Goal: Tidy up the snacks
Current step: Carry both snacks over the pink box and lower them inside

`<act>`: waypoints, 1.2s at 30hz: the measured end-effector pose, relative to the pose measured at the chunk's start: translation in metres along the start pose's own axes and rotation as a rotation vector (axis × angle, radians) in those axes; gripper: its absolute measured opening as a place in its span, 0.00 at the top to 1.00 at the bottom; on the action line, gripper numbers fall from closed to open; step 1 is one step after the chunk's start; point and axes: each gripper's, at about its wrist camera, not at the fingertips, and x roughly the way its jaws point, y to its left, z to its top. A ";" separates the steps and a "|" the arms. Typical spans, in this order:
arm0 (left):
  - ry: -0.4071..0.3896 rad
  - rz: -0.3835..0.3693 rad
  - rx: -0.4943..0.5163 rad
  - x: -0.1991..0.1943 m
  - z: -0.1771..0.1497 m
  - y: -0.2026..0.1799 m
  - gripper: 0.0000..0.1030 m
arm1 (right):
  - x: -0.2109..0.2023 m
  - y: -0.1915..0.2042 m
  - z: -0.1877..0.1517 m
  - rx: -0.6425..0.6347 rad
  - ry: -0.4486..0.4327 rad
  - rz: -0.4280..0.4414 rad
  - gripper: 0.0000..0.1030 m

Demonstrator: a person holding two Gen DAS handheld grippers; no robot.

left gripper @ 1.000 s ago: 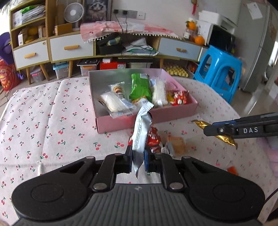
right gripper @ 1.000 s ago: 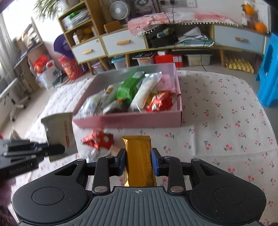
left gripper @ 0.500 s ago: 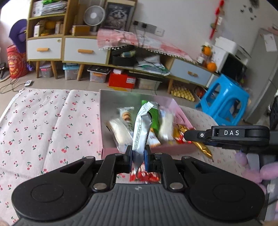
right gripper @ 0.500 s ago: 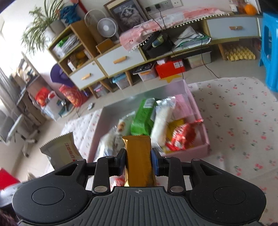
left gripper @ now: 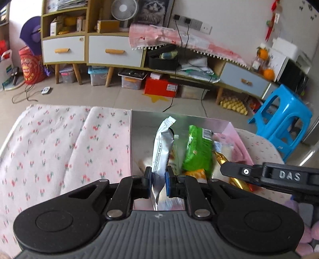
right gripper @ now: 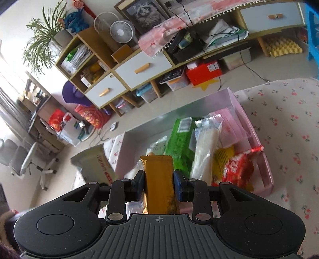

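L gripper (left gripper: 158, 180): fingers pressed onto a silver snack wrapper (left gripper: 161, 151), held upright, crimped top edge uppermost, lower end hanging below the pads. Wrapper is seen over the near-left part of the pink box (left gripper: 242, 145), which sits on the cherry-print tablecloth (left gripper: 59, 151).

R gripper (right gripper: 159, 184): fingers pinched on a gold snack bar (right gripper: 159, 179), gripped across its width, bar pointing fwd along the fingers. In L wrist view the R gripper (left gripper: 227, 171) is seen entering from the right, gold wrapper end poking out just above the box's right half.

Box contents noted: green packet (right gripper: 179, 143) approx. centre, white packet (right gripper: 205, 145) just right of it, red/white packet (right gripper: 239, 165) at near-right corner, yellow packet (right gripper: 223, 157) partly under it. Items overlap; exact contacts can't be resolved (motion blur).

Bkgd: wooden cabinet w/ white drawers (left gripper: 85, 49), desk fan (left gripper: 123, 9), blue stool (left gripper: 283, 121), red box on floor (left gripper: 160, 86).
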 end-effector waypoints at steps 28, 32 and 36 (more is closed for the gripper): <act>0.046 0.039 0.068 0.041 0.030 -0.009 0.76 | 0.018 -0.019 0.014 0.016 0.016 0.057 0.59; 0.042 0.038 0.063 0.034 0.028 -0.009 0.69 | 0.011 -0.020 0.013 0.019 0.021 0.036 0.58; 0.025 0.020 0.039 0.020 0.024 -0.008 0.52 | -0.003 -0.017 0.011 0.023 0.013 0.025 0.49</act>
